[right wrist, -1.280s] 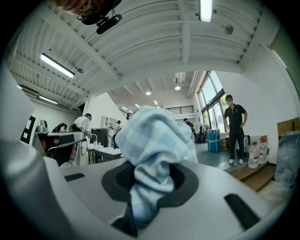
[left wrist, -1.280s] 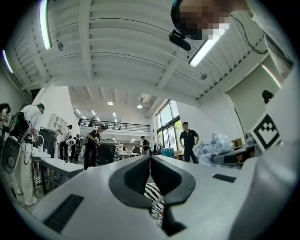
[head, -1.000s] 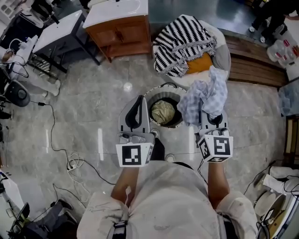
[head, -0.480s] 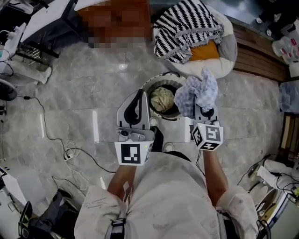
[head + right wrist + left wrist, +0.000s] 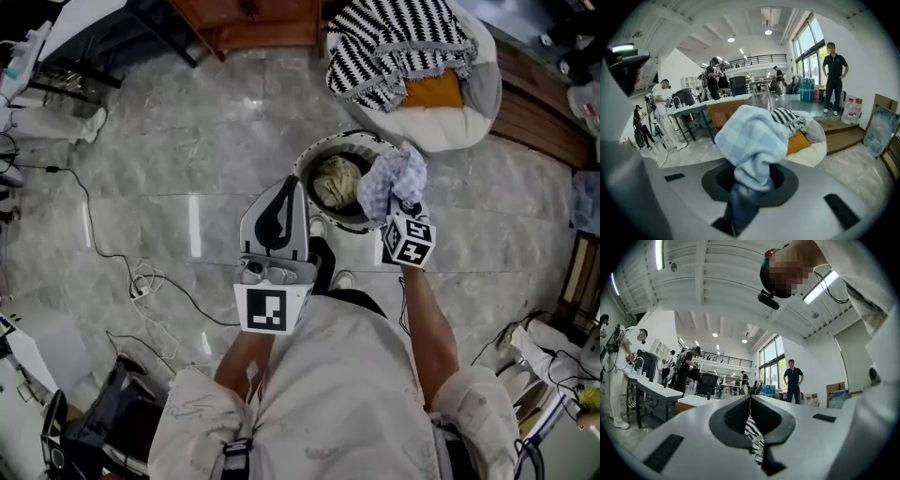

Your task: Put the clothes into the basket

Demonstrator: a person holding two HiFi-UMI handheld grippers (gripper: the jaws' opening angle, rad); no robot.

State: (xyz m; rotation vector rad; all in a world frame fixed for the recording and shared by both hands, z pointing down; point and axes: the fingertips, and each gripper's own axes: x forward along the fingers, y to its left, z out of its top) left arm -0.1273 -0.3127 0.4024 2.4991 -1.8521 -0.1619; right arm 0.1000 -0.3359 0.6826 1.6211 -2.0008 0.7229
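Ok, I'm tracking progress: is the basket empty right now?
No, a beige garment lies inside the basket in the head view.

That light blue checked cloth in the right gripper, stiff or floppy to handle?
Probably floppy: the light blue checked cloth bunches and folds above the right gripper. Likely light, since one pinch carries the whole bundle. It should slump when released.

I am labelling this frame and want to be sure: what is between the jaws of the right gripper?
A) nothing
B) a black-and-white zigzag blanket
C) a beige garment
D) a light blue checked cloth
D: in the right gripper view the jaws of the right gripper are closed on the light blue checked cloth, which bunches up above them.
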